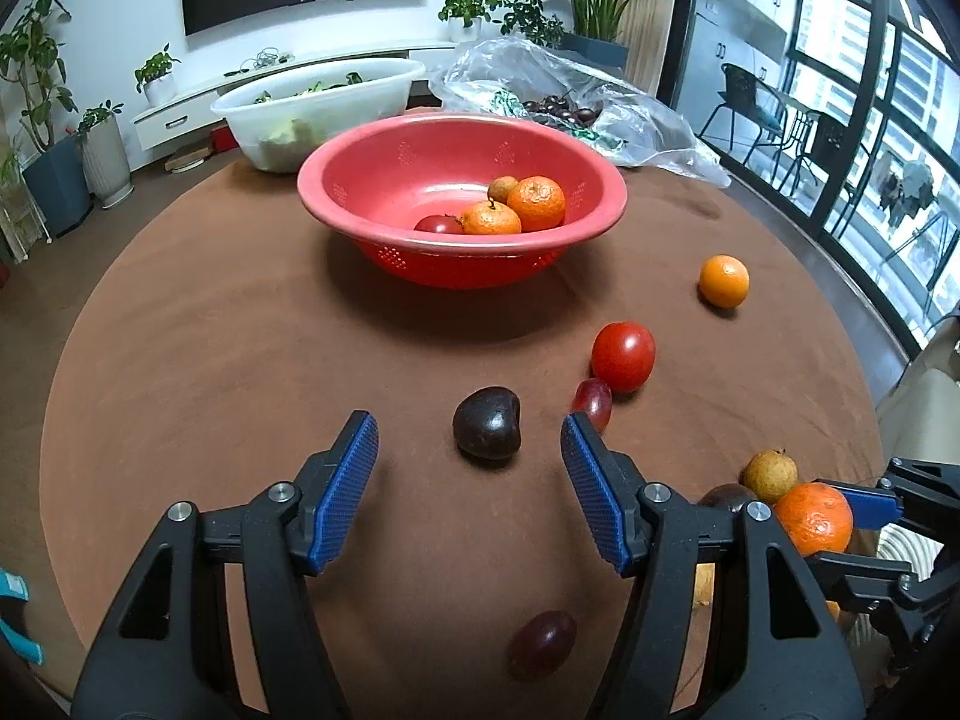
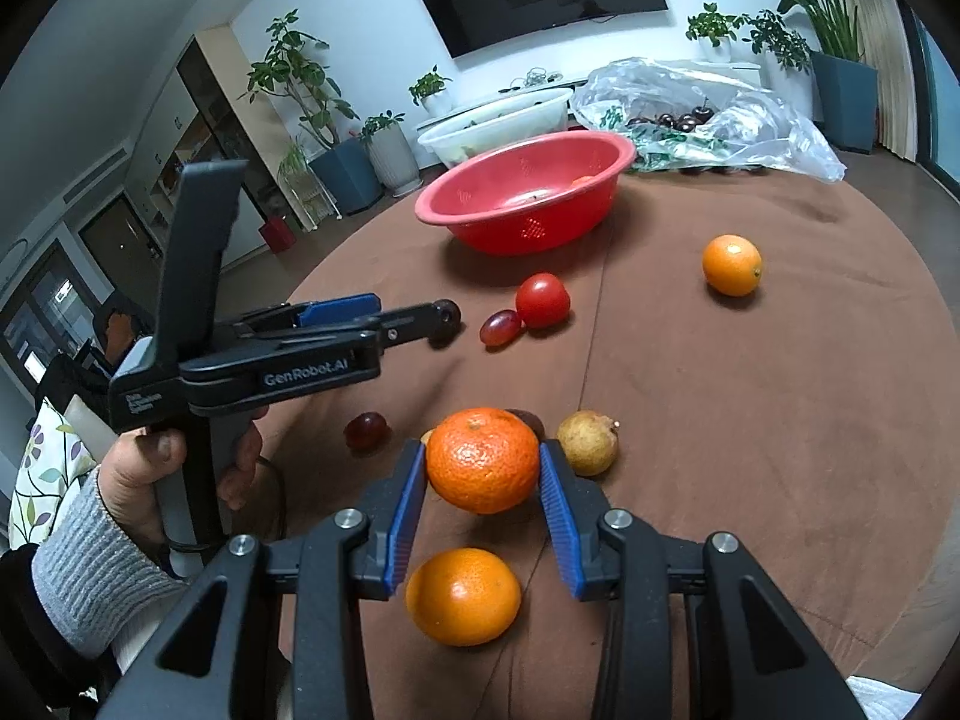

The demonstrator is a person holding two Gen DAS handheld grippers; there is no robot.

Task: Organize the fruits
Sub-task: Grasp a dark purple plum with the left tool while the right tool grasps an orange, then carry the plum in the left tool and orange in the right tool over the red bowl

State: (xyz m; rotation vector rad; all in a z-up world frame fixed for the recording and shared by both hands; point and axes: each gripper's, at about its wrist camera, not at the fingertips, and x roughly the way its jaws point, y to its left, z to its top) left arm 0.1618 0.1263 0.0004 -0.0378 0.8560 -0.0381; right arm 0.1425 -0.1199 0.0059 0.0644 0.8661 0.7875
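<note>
A red colander bowl [image 1: 384, 180] on the brown table holds two mandarins [image 1: 536, 202], a tomato and a longan. My left gripper [image 1: 468, 441] is open, its blue pads either side of a dark cherry [image 1: 486, 427]. A red tomato [image 1: 623, 355], a grape [image 1: 593, 401] and an orange [image 1: 724, 281] lie to the right. My right gripper [image 2: 483, 465] is shut on a mandarin [image 2: 482, 459], held just above the table. A longan [image 2: 587, 441] and another orange [image 2: 462, 595] lie close by.
A white tub [image 1: 336, 96] with greens and a plastic bag [image 1: 576, 90] of cherries stand behind the bowl. A second grape [image 1: 541, 643] lies below my left gripper. The table's edge curves around at right, with chairs and windows beyond.
</note>
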